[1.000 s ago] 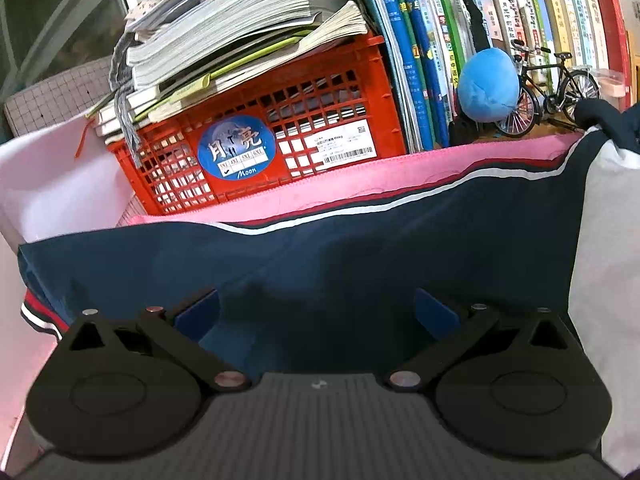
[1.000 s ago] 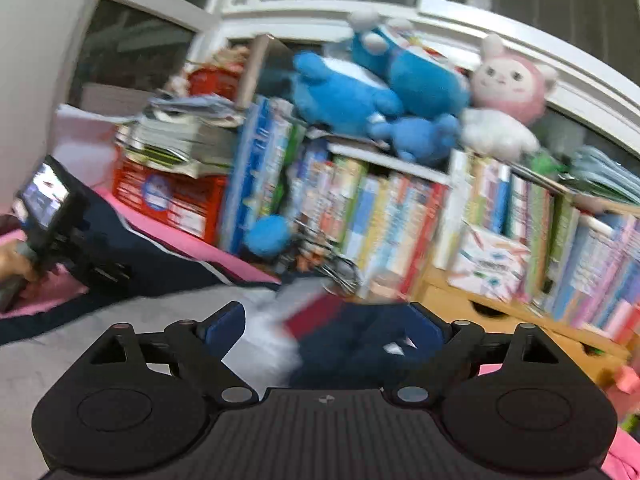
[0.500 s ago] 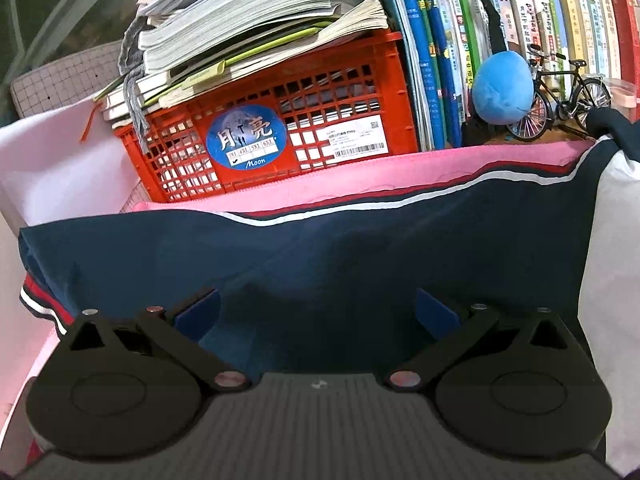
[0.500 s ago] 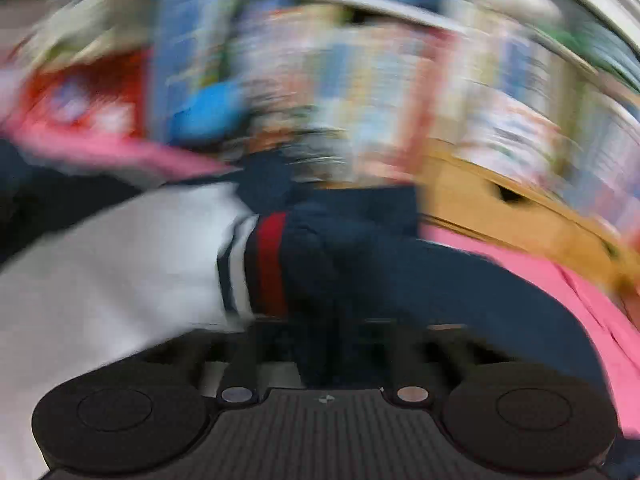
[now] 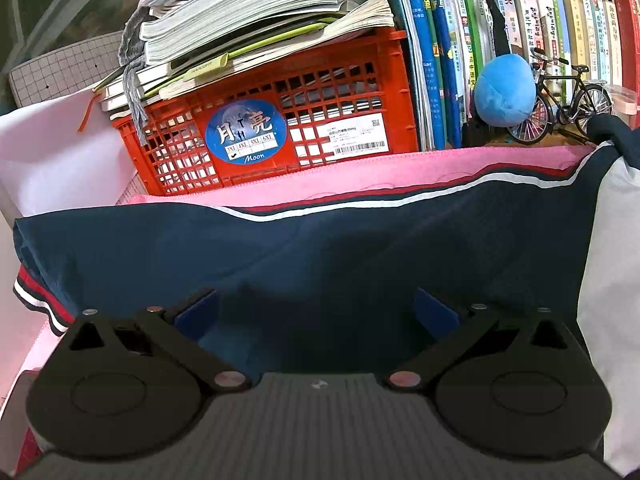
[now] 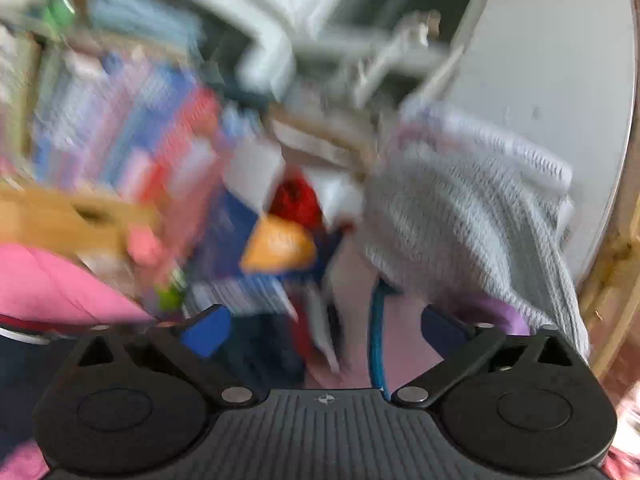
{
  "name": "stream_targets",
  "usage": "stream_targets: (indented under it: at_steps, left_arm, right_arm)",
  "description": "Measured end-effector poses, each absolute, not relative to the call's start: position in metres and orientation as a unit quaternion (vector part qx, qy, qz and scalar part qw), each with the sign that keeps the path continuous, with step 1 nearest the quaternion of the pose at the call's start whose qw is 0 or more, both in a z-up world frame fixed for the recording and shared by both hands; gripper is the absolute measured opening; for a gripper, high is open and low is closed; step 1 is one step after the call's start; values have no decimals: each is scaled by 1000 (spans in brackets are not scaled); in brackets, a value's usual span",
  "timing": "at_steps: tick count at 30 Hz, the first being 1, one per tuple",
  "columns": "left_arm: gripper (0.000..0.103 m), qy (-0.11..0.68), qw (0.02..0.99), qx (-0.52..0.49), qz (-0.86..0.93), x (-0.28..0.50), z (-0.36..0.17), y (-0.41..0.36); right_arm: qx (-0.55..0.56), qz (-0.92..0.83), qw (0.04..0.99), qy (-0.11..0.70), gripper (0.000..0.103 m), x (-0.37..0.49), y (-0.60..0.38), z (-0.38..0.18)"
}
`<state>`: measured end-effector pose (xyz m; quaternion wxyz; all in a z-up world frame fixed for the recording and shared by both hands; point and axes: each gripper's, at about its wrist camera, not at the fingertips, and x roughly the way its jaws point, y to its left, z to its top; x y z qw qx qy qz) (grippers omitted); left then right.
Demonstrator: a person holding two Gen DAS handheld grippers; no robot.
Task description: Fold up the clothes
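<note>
Folding barely begun: the garment (image 5: 320, 256) lies spread on the pink worktop (image 5: 360, 168) under the spread, empty left tool (image 5: 316, 312); the right tool (image 6: 324, 328), jaws opening on nothing, faces away.

A pink-covered bench (image 5: 360, 168) carries a navy garment (image 5: 320, 256) with red and white stripes, spread flat; behind it sit a red crate (image 5: 280, 120), a blue ball (image 5: 505, 90) and a toy bicycle (image 5: 568, 100).
</note>
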<state>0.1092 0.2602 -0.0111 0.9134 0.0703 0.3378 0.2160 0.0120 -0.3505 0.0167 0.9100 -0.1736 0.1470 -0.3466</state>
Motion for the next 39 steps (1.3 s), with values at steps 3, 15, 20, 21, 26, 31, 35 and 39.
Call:
stream_targets:
  at_steps: [3,15,20,21,26,31,35,39]
  left_arm:
    - [103,337,913,75,217,110,-11,259]
    - [103,337,913,80,215,110,-10,259]
    - [103,351,922,18,160,88,13,259]
    - [103,344,928,2,140,79,20,253]
    - [103,357,934,-25,-28,17,34,193]
    - [103,402,909,45,-98,-45,8,145]
    - [103,360,923,104,-85,-98,9,138]
    - [103,336,932,124,-55,-142,16,149]
  right_arm:
    - [-189,-253,935,160,103,0,-331,4]
    - [-41,-111,927,356,85,86,-269,-72]
    - [-53,-22,953,299,92,46,-219,-40]
    - [-69,3,955,288,93,39,-206,-34]
    - [-112,153,943,275,93,-1,-126,-29]
    - [-181,230,912,287,93,-67,-71,-55]
    - [-189,228,916,270,96,-120,-85,-68]
    - [-124,164,933,295,97,-152,-137,-67]
